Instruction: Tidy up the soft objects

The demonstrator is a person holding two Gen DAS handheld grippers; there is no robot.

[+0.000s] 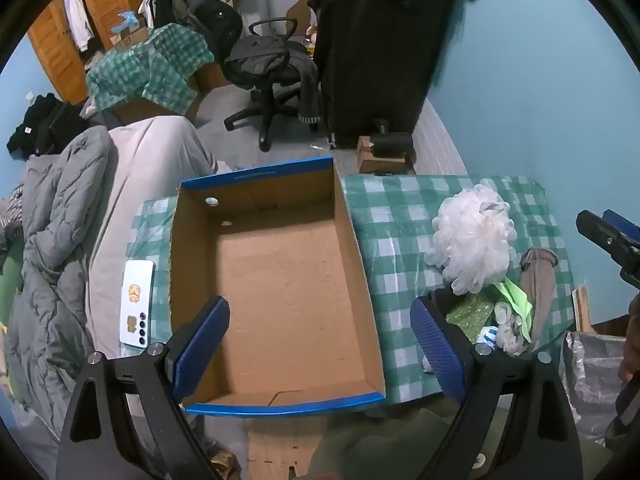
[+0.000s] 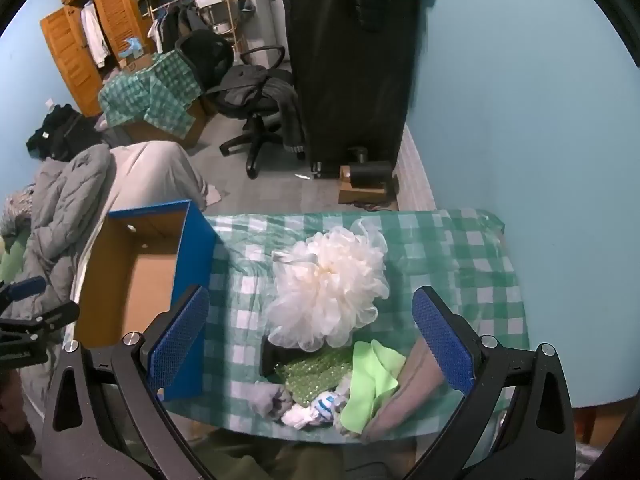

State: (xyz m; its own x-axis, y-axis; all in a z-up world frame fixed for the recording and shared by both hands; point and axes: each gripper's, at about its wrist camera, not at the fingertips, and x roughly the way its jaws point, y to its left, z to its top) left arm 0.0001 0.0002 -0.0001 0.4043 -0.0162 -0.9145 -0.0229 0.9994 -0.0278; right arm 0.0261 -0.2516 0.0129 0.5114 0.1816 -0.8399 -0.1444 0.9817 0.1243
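An empty cardboard box with a blue rim (image 1: 276, 280) (image 2: 132, 272) sits on the left of the green checked table (image 1: 400, 216) (image 2: 448, 256). Right of it lies a pile of soft things: a white mesh bath pouf (image 1: 472, 236) (image 2: 332, 292), a lime green cloth (image 1: 516, 300) (image 2: 372, 380), a green sequinned piece (image 2: 316, 372), a brownish sock (image 1: 540, 292) (image 2: 404, 392) and small white and grey socks (image 2: 304, 408). My left gripper (image 1: 320, 344) hovers open over the box. Above the pile, my right gripper (image 2: 312, 344) is open and holds nothing.
A white phone (image 1: 137, 304) lies on the table's left edge beside the box. A bed with a grey duvet (image 1: 56, 248) is to the left. Behind the table stand an office chair (image 1: 272, 80), a black fabric wardrobe (image 1: 380, 48) and a blue wall (image 2: 540, 120).
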